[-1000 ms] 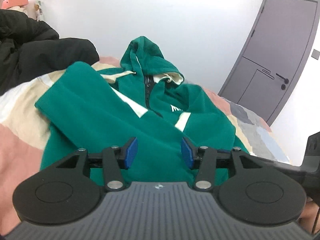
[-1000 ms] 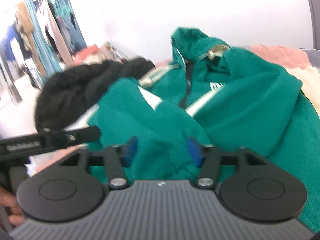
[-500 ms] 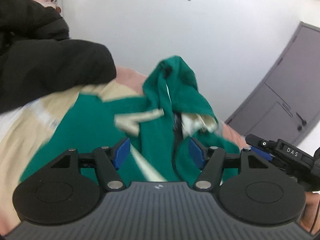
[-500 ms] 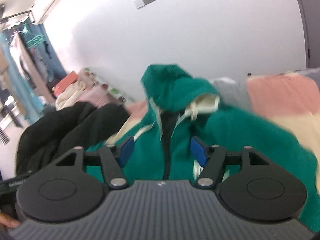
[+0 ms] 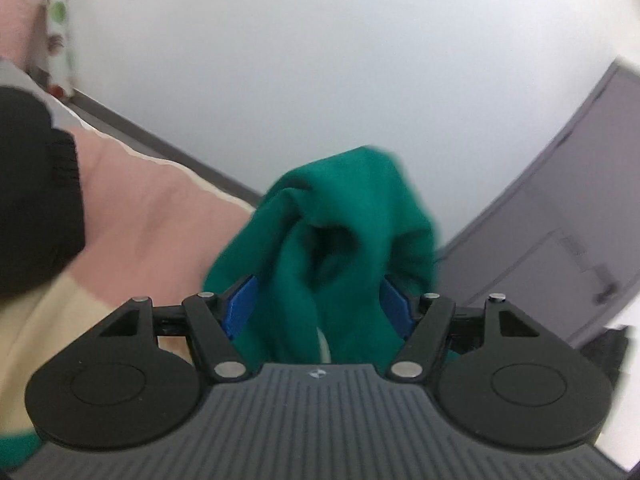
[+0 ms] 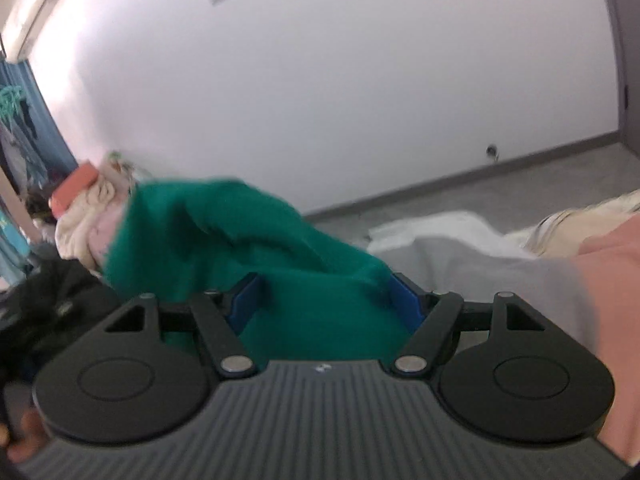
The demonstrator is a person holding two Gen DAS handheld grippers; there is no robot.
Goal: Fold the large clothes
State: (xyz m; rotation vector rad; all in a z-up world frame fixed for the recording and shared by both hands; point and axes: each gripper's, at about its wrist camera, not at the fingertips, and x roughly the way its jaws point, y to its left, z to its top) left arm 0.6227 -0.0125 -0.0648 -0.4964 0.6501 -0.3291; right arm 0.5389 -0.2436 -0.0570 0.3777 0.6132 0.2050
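Note:
The green hoodie lies on the bed, and only its hood end shows. In the left wrist view the bunched hood [image 5: 352, 200] rises between the blue pads [image 5: 240, 306] of my left gripper [image 5: 318, 306], whose jaws are opening around the cloth. In the right wrist view the blurred green hood [image 6: 224, 232] stretches left from between the blue pads [image 6: 406, 304] of my right gripper [image 6: 326, 304], whose jaws are also opening. I see no pinch on the fabric in either view. The rest of the hoodie is hidden under the grippers.
A black jacket [image 5: 32, 208] lies left on the pink and cream bed cover [image 5: 140, 216]. A grey door [image 5: 560, 220] stands right of the white wall. The right wrist view shows piled clothes [image 6: 80, 208], the black garment [image 6: 48, 304] and grey floor [image 6: 480, 192] beyond the bed.
Both grippers have travelled forward over the hoodie, from its body and sleeves up to the hood. Their jaws stand wider than before. The hood now fills the gap between the pads.

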